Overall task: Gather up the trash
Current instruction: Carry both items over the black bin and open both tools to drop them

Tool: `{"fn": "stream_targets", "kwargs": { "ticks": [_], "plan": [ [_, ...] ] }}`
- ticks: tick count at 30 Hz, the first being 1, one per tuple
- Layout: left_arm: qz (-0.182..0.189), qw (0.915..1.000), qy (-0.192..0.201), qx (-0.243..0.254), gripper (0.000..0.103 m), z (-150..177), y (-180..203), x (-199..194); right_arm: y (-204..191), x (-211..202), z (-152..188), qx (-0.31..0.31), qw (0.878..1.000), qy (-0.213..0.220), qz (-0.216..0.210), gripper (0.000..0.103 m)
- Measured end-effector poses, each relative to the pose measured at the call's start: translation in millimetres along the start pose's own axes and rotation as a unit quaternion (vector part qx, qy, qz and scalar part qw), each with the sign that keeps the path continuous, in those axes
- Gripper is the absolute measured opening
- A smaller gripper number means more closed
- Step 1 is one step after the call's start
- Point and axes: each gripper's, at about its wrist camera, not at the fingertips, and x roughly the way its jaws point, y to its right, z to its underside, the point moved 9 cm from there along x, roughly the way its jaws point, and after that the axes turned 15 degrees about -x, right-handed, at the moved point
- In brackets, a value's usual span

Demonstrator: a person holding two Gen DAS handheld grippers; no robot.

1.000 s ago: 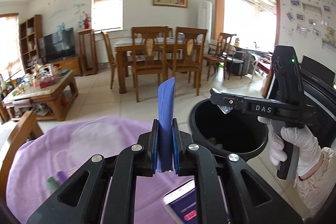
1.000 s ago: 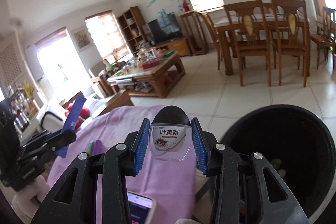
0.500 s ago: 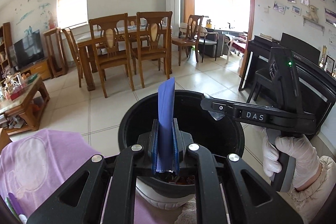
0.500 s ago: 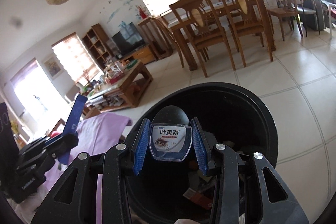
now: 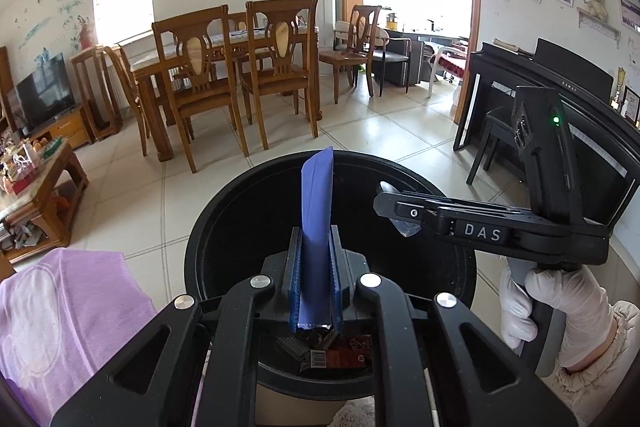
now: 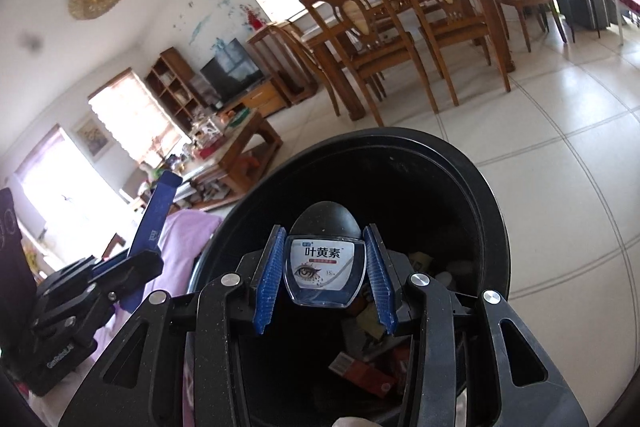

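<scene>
Both grippers hang over the mouth of a round black bin (image 5: pixel 224 227) that stands on the tiled floor.

The left gripper (image 5: pixel 315 291) has its fingers nearly together, clamped on a flat blue packet (image 5: pixel 317 203). The packet stands upright between the blue pads, its top edge poking up past the bin's far rim. The fingers have just eased apart a touch, yet the packet sits between them and is gripped.

The right gripper (image 6: pixel 325 279) is held by a white-gloved hand (image 5: pixel 560 299). Its fingers are partly open, pressed against the two sides of a small clear bottle (image 6: pixel 325 273) with a rounded black cap and a label showing an eye. The bottle hangs right above the bin's dark inside.

Down in the bin lie bits of rubbish (image 6: pixel 362 373), among them a red and white carton with a barcode.

A surface draped in a lilac cloth (image 5: pixel 68 311) sits just beside the bin on the left. Farther back are wooden dining chairs (image 5: pixel 200 75) around a table, and a black piano (image 5: pixel 560 99) stands against the right wall.
</scene>
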Motion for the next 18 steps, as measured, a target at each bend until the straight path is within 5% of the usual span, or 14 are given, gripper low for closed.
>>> {"fn": "stream_targets", "kwargs": {
  "ticks": [5,6,9,10,18],
  "plan": [
    [-0.007,0.9999,-0.008,0.002,0.017,0.5,5.0,4.9,-1.1,1.6,2.6,0.006,1.0,-0.004,0.004,0.041],
    [-0.008,0.9999,-0.009,0.003,0.025,0.8,4.7,4.7,-7.5,-0.9,2.9,0.005,1.0,-0.004,0.006,0.043],
    [-0.023,0.9996,0.014,0.005,0.086,-2.8,3.9,-3.3,-12.1,-1.1,0.9,0.008,1.0,-0.004,0.003,0.069],
    [-0.025,0.9993,0.026,0.007,0.09,-4.1,3.1,-7.9,-15.0,-3.4,0.4,0.007,1.0,-0.001,0.003,0.07],
    [-0.039,0.9978,0.053,0.009,0.095,-6.5,-4.5,-37.5,-36.7,-4.7,-0.2,-0.01,1.0,0.004,0.008,0.07]
  ]
}}
